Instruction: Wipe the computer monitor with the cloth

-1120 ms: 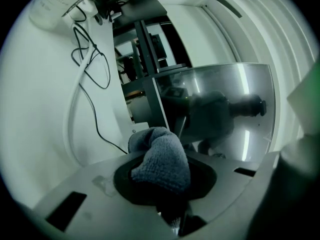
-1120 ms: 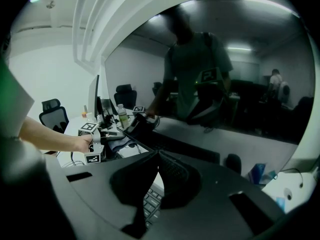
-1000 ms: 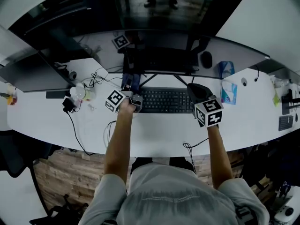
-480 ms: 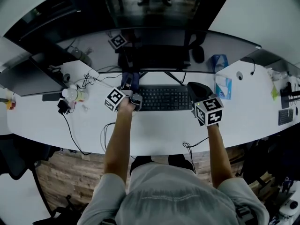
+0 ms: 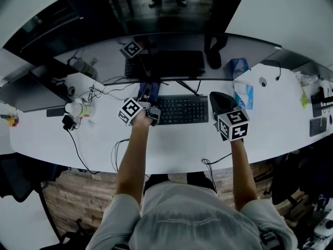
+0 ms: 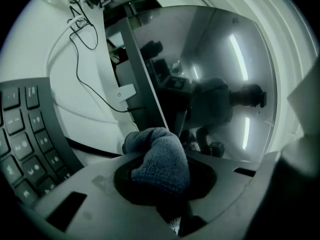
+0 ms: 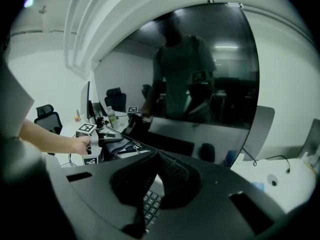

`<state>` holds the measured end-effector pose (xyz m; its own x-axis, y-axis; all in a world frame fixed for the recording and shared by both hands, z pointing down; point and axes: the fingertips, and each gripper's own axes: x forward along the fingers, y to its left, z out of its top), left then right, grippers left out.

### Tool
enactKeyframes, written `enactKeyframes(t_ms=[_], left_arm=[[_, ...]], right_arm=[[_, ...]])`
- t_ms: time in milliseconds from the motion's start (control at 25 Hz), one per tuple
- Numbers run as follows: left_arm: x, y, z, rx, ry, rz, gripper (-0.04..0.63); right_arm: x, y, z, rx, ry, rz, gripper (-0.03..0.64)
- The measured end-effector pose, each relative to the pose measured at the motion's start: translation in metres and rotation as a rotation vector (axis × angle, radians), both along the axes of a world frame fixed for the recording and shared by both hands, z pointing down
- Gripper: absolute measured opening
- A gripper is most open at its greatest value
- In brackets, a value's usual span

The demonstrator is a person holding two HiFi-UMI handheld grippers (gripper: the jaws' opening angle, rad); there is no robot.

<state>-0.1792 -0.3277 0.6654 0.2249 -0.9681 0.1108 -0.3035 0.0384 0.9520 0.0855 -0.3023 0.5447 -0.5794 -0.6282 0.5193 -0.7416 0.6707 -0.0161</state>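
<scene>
At the desk: a person leans over a white desk (image 5: 171, 151). A dark monitor (image 5: 166, 20) stands at its far edge, with a keyboard (image 5: 183, 109) in front of it.
Left side: the left gripper (image 5: 148, 94) has its jaws clamped on a grey-blue cloth (image 6: 159, 160), and a rounded wad bulges out past the tips.
Cloth position: it sits off the keyboard's left end, near the monitor's lower left. It looks clear of the glass.
Right side: the right gripper (image 5: 218, 102) has its jaws pressed together with nothing between them. It hangs over the keyboard's right end, pointing at the screen.
Step in hand: most likely carrying the cloth up to the screen. No wiping contact shows yet.
Doing it well: only the soft wad should meet the glass, so the hard jaw tips stay back. Pressure should be light, since the panel may rock on its stand. Strokes that overlap, side to side from the top down, would cover the wide panel. The cables by the stand should be kept out of the path.
Right gripper's part: it could steady the bezel, otherwise it is best kept clear.
Writing: only the square markers on the gripper cubes can be made out. The key legends are too small to read, and no brand is legible.
</scene>
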Motion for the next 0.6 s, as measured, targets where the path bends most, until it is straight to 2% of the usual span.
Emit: enactKeyframes(t_ms=[600], left_arm=[[0.103,-0.020,-0.004,0.020,0.029,0.118,0.075]], right_arm=[[0.085,0.012,0.006,-0.007,-0.027,0.099,0.169]])
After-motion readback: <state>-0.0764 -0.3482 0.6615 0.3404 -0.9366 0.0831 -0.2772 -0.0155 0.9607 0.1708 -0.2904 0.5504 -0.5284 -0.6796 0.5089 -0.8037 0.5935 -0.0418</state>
